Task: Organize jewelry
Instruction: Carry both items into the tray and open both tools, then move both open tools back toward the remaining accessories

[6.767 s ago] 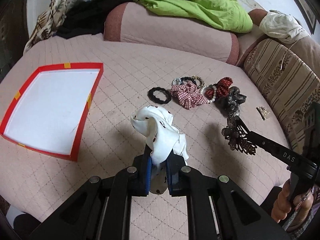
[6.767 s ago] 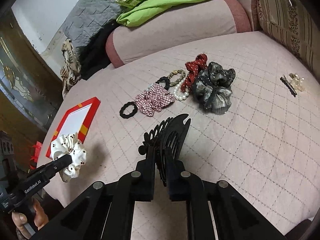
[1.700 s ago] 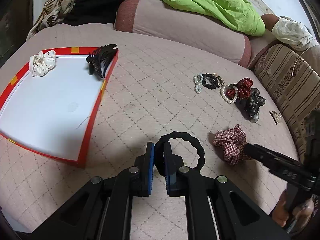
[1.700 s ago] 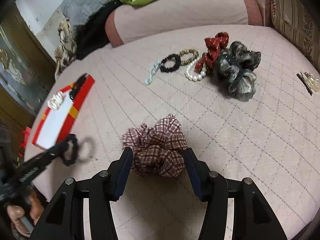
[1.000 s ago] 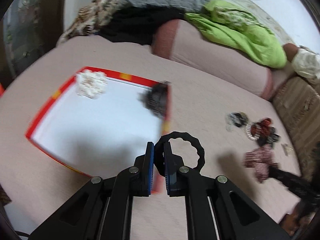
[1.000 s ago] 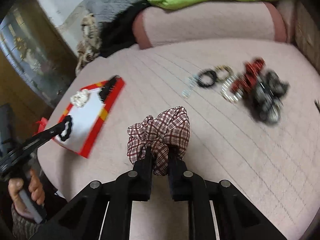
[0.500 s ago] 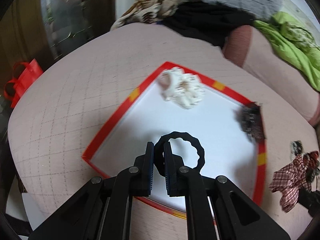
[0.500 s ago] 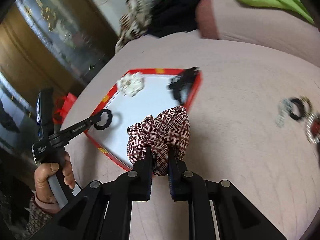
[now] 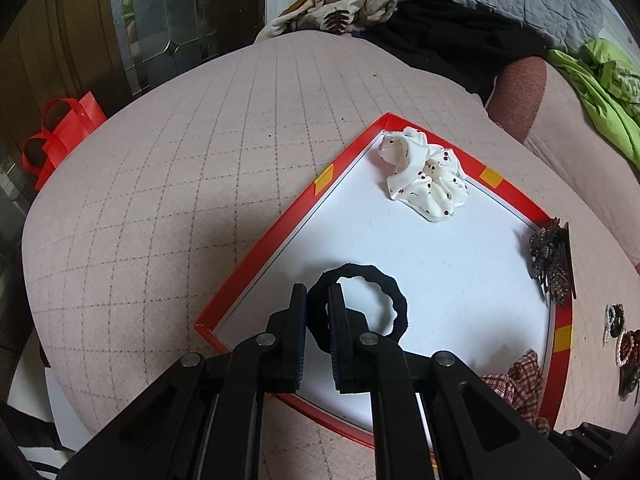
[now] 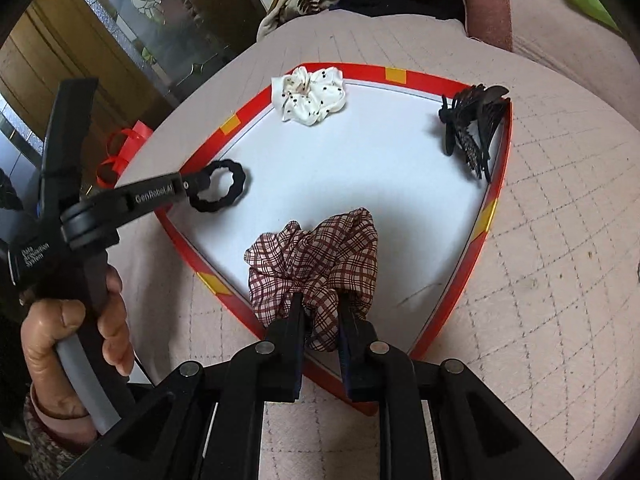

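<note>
Left wrist view, pink quilted bed, red-rimmed tray, glass-panelled door

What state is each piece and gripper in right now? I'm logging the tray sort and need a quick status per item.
Left gripper: shut on the black hair tie, over the tray.
Right gripper: jaws opening, plaid scrunchie between them, over the tray's near corner.
White dotted scrunchie: lying loose in the tray.
Black claw clip: resting against the tray's rim.
Bead bracelets: on the bedspread, outside the tray.
</note>
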`<state>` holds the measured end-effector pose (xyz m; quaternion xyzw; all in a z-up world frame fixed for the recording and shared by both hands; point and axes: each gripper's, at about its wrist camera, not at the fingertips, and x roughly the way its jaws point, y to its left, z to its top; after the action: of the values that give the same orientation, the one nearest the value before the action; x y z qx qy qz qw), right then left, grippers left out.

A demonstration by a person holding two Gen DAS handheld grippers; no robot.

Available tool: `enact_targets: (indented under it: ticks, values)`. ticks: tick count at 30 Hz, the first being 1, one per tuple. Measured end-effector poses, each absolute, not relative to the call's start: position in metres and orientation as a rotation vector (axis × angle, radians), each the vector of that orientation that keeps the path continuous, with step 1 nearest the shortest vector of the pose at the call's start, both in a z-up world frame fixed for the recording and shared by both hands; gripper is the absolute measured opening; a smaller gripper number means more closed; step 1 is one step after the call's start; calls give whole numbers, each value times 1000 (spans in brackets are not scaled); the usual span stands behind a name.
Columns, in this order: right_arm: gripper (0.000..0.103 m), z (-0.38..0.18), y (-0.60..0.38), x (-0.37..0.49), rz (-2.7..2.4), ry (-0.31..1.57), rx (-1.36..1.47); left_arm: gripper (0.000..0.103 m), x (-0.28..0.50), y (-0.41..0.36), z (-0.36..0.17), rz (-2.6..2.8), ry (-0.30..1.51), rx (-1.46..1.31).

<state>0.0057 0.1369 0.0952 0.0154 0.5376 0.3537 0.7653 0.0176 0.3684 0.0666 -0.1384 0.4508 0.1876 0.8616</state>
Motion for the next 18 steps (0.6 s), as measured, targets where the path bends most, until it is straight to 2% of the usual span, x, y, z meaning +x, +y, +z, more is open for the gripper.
enact_targets:
  ticks: [2, 3, 6, 8, 18]
  values:
    - [25, 96, 135, 5, 769, 1166, 42, 15, 16, 368, 68, 385, 935, -299]
    - [32, 97, 136, 5, 772, 1163, 47, 18, 15, 367, 70, 382, 928, -301]
    - [44, 107, 128, -1, 770, 1127, 39, 30, 11, 364, 76, 377, 895, -304]
    - [49, 114, 122, -7, 770, 1100, 34, 39, 9, 362, 80, 375, 871, -307]
    - [52, 127, 58, -51, 735, 1030, 21, 39, -12, 332, 92, 351, 805, -253]
